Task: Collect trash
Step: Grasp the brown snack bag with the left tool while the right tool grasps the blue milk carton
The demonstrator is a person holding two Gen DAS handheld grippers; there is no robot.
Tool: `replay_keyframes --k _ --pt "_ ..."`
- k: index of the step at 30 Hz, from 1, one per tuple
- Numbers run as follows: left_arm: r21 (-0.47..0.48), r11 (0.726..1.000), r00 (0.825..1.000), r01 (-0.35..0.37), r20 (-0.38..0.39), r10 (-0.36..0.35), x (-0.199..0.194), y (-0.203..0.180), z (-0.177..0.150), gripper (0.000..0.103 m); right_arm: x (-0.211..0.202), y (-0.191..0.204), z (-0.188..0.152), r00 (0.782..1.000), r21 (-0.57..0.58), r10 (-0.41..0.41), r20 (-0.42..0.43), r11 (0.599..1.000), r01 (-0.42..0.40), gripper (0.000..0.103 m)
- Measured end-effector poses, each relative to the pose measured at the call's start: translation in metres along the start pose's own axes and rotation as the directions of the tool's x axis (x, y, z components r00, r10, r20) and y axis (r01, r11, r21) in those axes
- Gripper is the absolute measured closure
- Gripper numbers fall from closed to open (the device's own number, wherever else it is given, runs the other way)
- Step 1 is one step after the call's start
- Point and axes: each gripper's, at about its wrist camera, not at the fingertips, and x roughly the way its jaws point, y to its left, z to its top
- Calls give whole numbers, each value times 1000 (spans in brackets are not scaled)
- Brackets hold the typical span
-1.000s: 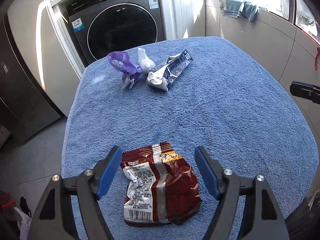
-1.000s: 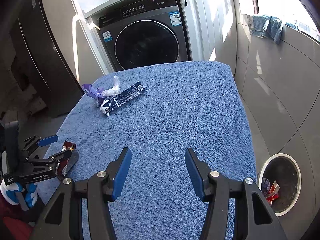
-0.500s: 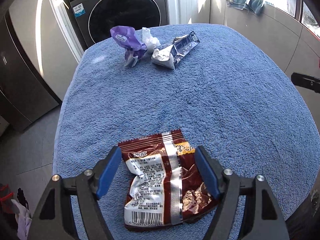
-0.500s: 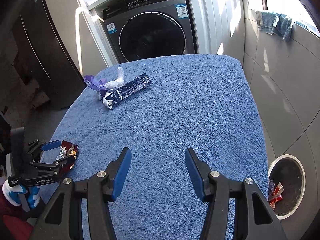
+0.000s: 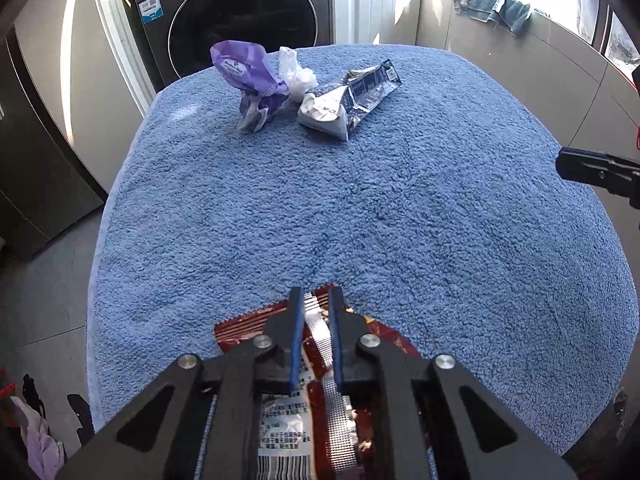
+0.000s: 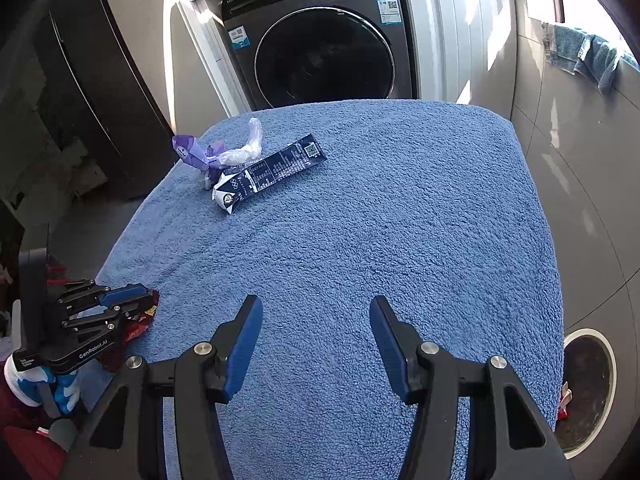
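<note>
A red snack wrapper lies at the near edge of the blue fleece-covered table. My left gripper is closing on it, and the pads pinch its silver middle seam. The right wrist view shows that gripper at the table's left corner, on the wrapper. My right gripper hovers open over bare fleece with nothing between its fingers. At the far left lie a purple wrapper, a clear plastic scrap and a dark blue packet.
A round trash bin with some red litter inside stands on the floor right of the table. A grey washing machine stands behind the far edge. A blue cloth hangs on the sill at the right.
My left gripper's jaws have gone from wide open around the red wrapper to pinched on its middle. The right gripper has drifted a little across the table, still open.
</note>
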Motion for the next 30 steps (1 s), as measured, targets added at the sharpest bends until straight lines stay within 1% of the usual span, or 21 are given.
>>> replay_keyframes --k 3,7,10,12,13,17,20,21,23,25,26,27,29,30 --pt "-23 1000 1000 9 11 -8 5 6 11 100 13 3 10 1000 -28 14 -18 999 -15 50" --pt "-76 996 999 38 14 -37 12 16 23 101 36 10 30 998 -61 56 -31 996 -58 50" --pt "-99 994 999 45 28 -42 14 21 31 101 56 15 49 994 -61 101 -35 993 -103 50" --pt "-113 992 998 48 43 -44 14 24 36 101 70 18 63 992 -53 125 -36 991 -126 48" --pt "-119 992 998 48 51 -42 14 26 38 101 78 19 70 990 -42 138 -36 989 -139 46" --pt "-155 986 996 66 69 -55 13 38 46 101 108 16 93 978 36 204 -41 979 -203 45" --pt "-167 981 993 99 83 -86 9 47 47 101 126 11 105 970 98 239 -38 967 -234 45" --pt "-166 980 992 112 85 -99 7 49 46 99 131 9 108 968 122 249 -36 962 -243 45" --pt "-155 978 988 139 91 -126 2 50 42 98 139 4 113 963 167 268 -28 951 -260 44" --pt "-152 974 984 167 88 -155 -7 52 33 94 144 -1 116 959 206 282 -17 940 -272 43" --pt "-150 972 982 182 84 -171 -10 51 30 86 147 -4 117 957 226 289 -12 933 -279 43" --pt "-148 970 980 191 81 -181 -13 50 26 75 149 -7 118 955 249 298 -4 925 -287 43" --pt "-149 966 977 211 75 -202 -20 51 18 63 155 -13 120 948 302 319 15 902 -308 42" --pt "-152 962 973 226 72 -217 -25 50 12 61 157 -17 120 944 330 329 24 889 -318 42"
